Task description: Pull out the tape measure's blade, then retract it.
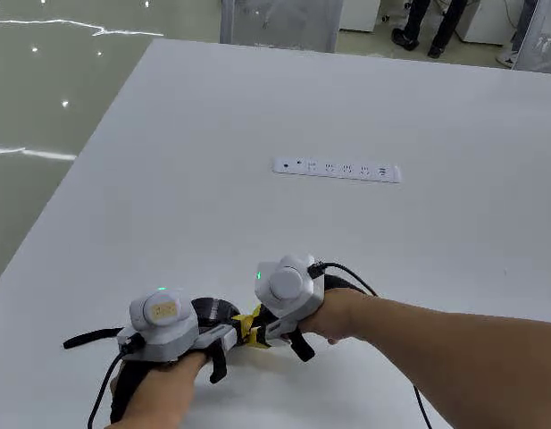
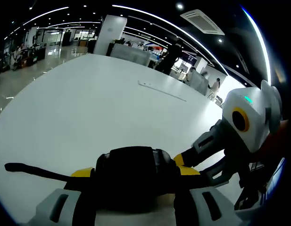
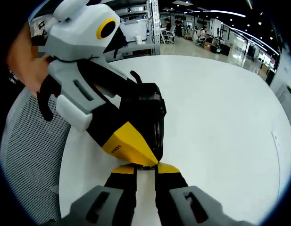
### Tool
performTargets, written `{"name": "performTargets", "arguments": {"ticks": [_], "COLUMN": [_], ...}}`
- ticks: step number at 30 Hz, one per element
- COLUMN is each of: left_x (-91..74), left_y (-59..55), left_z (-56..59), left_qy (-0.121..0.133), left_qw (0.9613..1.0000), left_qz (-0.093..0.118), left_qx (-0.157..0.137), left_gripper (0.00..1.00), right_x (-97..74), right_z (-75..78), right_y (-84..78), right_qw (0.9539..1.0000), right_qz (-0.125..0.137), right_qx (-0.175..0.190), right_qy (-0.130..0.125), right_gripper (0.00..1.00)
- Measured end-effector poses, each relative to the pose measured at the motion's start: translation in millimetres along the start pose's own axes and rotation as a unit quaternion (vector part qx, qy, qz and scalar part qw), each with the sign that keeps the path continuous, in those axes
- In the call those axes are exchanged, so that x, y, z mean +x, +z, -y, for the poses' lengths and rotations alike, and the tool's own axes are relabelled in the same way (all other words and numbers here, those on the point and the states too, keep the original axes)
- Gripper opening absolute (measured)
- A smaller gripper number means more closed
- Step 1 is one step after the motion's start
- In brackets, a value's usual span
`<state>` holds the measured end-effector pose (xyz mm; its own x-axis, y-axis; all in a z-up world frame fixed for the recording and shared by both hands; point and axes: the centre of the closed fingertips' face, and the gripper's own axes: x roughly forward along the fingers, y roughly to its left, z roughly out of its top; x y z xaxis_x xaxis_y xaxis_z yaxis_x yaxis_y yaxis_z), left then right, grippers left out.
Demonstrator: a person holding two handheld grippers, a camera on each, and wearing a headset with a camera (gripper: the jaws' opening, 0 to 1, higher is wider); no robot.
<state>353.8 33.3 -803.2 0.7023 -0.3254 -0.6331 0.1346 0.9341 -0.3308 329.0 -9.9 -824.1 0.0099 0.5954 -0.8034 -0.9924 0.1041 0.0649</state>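
The black tape measure [image 2: 131,176] sits between the yellow pads [image 2: 82,172] of my left gripper [image 2: 133,188], which is shut on its case. A black wrist strap [image 2: 32,171] trails from it to the left. In the right gripper view the case [image 3: 147,110] lies just ahead of my right gripper [image 3: 145,170]. Its yellow-tipped jaws are nearly together at the case's mouth, seemingly pinching the blade tip. Almost no blade shows. In the head view the left gripper [image 1: 232,332] and right gripper [image 1: 257,336] meet at the tape measure [image 1: 214,310] near the table's front edge.
A white power strip [image 1: 338,169] lies mid-table, well beyond the grippers. The white table [image 1: 257,116] ends at its left edge, above a shiny green floor. A person's legs [image 1: 427,27] stand past the far edge. A cable [image 1: 351,277] runs back from the right gripper.
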Motion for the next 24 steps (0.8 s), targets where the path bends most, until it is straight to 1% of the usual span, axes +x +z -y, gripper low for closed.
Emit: {"name": "performTargets", "arguments": {"ticks": [11, 14, 15, 16, 17, 18, 20, 21, 22, 24], "left_x": [1.5, -0.1, -1.4, -1.8, -3.0, -3.7, -4.1, -3.7, -4.0, -3.9], "left_y": [-0.7, 0.2, 0.4, 2.2, 6.3, 7.2, 5.3, 6.0, 7.7, 10.3], "left_z": [1.0, 1.5, 2.0, 2.9, 4.0, 5.6, 7.9, 8.0, 7.4, 5.9], "left_qy": [0.0, -0.011, -0.017, -0.02, -0.019, -0.02, -0.024, -0.028, -0.029, -0.031], "left_qw": [0.9998, 0.9996, 0.9993, 0.9984, 0.9961, 0.9951, 0.9946, 0.9943, 0.9941, 0.994], "left_qz": [0.002, 0.007, 0.011, 0.017, 0.027, 0.03, 0.023, 0.023, 0.024, 0.024], "left_qx": [0.018, 0.023, 0.033, 0.05, 0.081, 0.093, 0.098, 0.1, 0.102, 0.102], "left_gripper": [0.65, 0.64, 0.64, 0.64, 0.64, 0.63, 0.64, 0.65, 0.68, 0.73], "right_x": [2.3, 2.3, 2.2, 2.2, 2.1, 2.1, 2.0, 1.9, 1.8, 1.6], "right_z": [-1.9, -1.7, -1.5, -1.6, -1.3, -1.1, -0.7, -0.8, -0.7, -1.1], "right_y": [-1.9, -1.8, -1.7, -1.5, -1.4, -1.3, -1.2, -1.0, -1.3, -1.0], "right_qw": [1.0, 1.0, 1.0, 1.0, 0.9999, 0.9999, 0.9999, 0.9998, 0.9997, 0.9997], "right_qz": [0.004, 0.003, 0.002, 0.002, 0.003, 0.003, 0.003, 0.004, 0.006, 0.006], "right_qx": [0.005, 0.003, 0.004, 0.004, 0.003, 0.003, 0.005, 0.01, 0.018, 0.019], "right_qy": [-0.007, -0.008, -0.008, -0.008, -0.01, -0.011, -0.014, -0.015, -0.013, -0.012], "right_gripper": [0.13, 0.13, 0.13, 0.13, 0.13, 0.13, 0.14, 0.14, 0.14, 0.15]}}
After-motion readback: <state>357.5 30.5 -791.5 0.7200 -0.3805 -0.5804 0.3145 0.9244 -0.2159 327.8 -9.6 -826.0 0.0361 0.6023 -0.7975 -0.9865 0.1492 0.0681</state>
